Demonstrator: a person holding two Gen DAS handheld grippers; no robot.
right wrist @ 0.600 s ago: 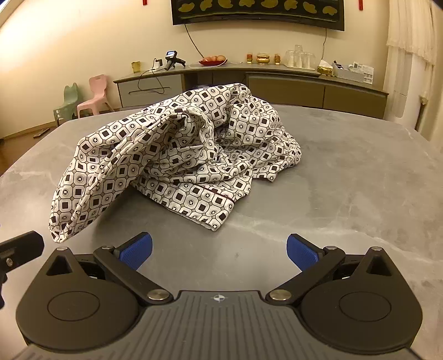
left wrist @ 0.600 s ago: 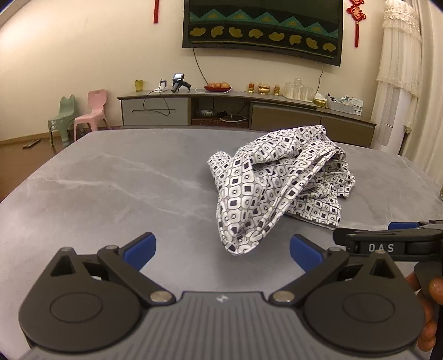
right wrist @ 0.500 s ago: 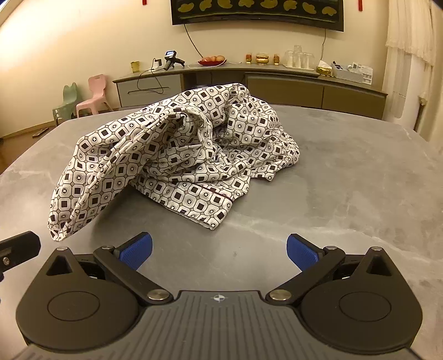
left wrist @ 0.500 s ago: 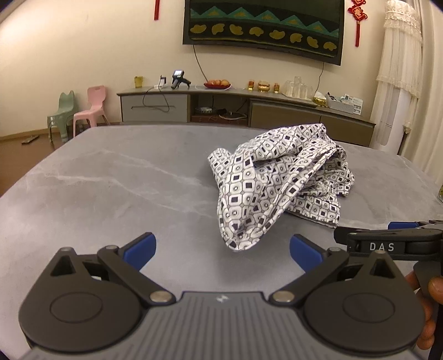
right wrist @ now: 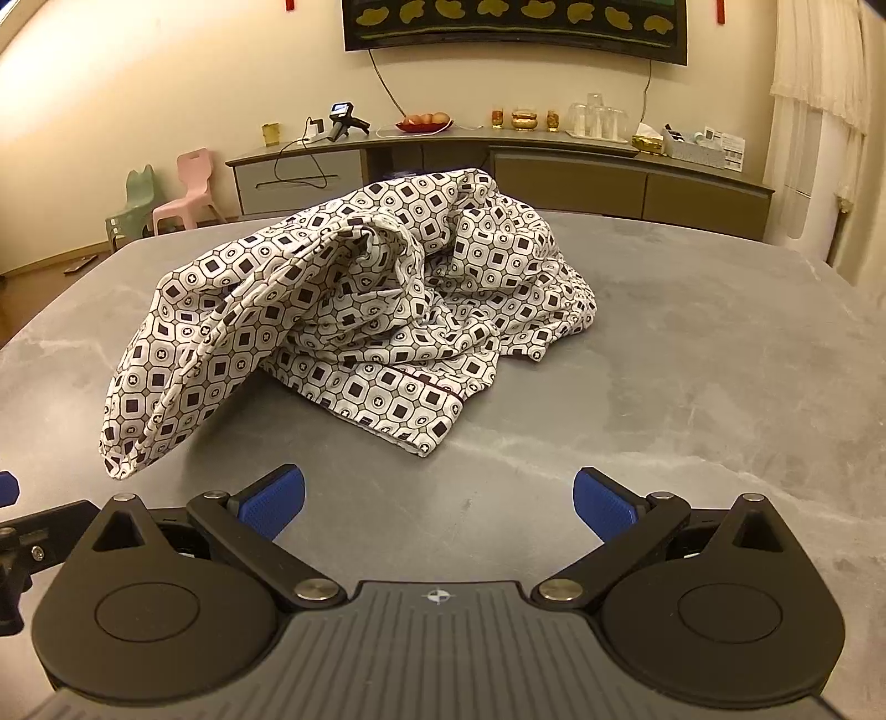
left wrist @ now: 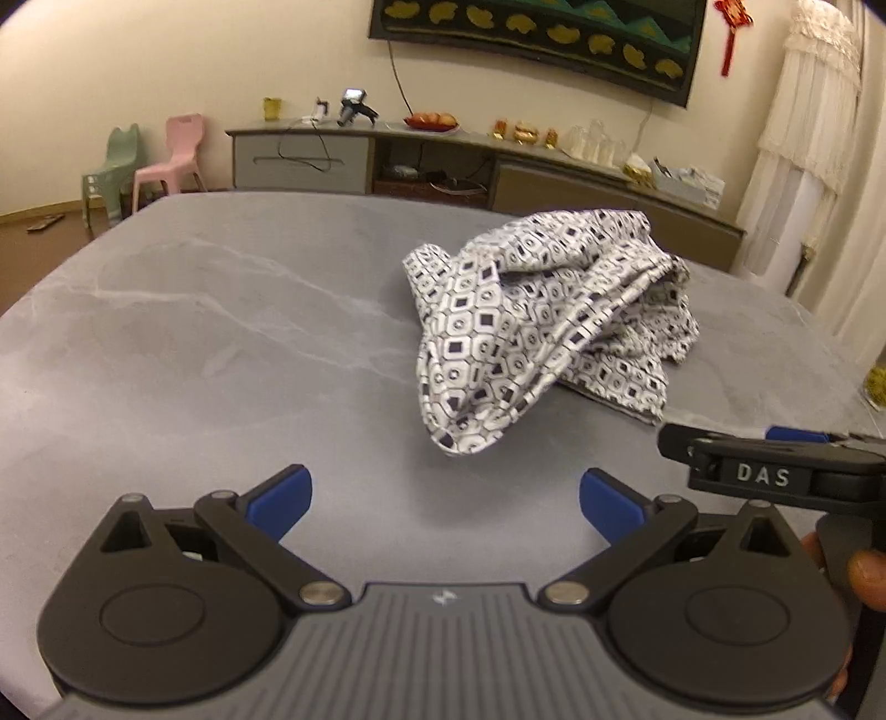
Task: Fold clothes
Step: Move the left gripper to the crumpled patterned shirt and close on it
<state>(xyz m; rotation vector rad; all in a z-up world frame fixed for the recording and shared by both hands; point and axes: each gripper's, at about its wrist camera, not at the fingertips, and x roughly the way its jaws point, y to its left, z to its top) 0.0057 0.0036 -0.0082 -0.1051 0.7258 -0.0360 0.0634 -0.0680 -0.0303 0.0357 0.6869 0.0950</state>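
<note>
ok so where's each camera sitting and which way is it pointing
Left wrist: on the left gripper, looking forward and down over the grey table at the crumpled patterned garment; the right gripper and a fingertip show at right.
Right wrist: on the right gripper, facing the garment closer.
Both share garment, table and sideboard; both jaws open, empty.

In the left wrist view the right gripper (left wrist: 797, 435) runs off the right edge, one blue pad hidden. A hand (left wrist: 866, 576) at lower right shows only fingertips. The wall hanging (right wrist: 515, 22) is cut by the top edge. Small items (right wrist: 523, 119) on the sideboard (right wrist: 498, 149) are too small to identify.
</note>
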